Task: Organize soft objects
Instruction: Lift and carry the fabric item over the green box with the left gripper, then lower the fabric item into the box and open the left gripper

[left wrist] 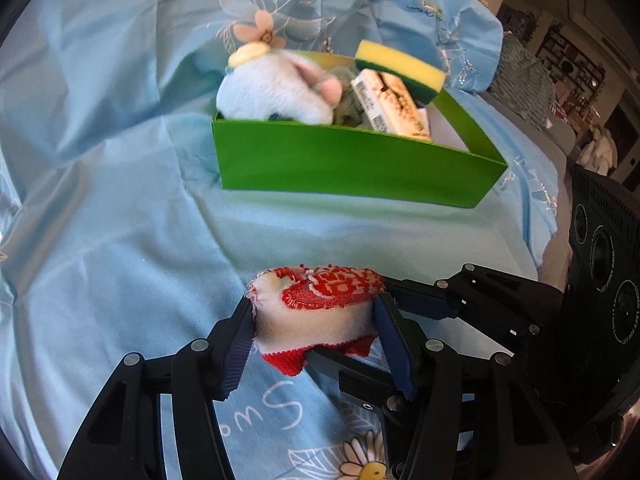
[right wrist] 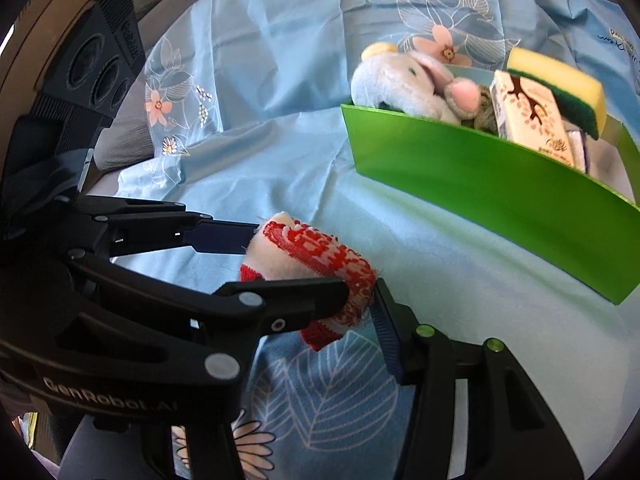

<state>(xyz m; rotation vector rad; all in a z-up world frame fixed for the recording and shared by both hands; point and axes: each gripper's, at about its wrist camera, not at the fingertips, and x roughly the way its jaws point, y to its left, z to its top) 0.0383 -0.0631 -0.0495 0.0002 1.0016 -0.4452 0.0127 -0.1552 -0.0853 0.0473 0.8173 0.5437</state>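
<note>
Red-and-white rolled cloth (left wrist: 316, 308) sits clamped between both tongs' pads.

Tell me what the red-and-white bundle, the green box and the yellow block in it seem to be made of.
Red-and-white bundle: knitted or woven cloth, probably a rolled sock, with frayed threads at its edge and a patterned weave. Green box: thin card or paperboard, smooth with a slight sheen, with flat folded walls. Yellow block: foam sponge, matte and porous, with a dark green scouring layer underneath.

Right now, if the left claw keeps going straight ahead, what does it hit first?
Probably the front wall of the green cardboard box, directly ahead of the left claw and its red-and-white folded cloth; depth is uncertain.
</note>
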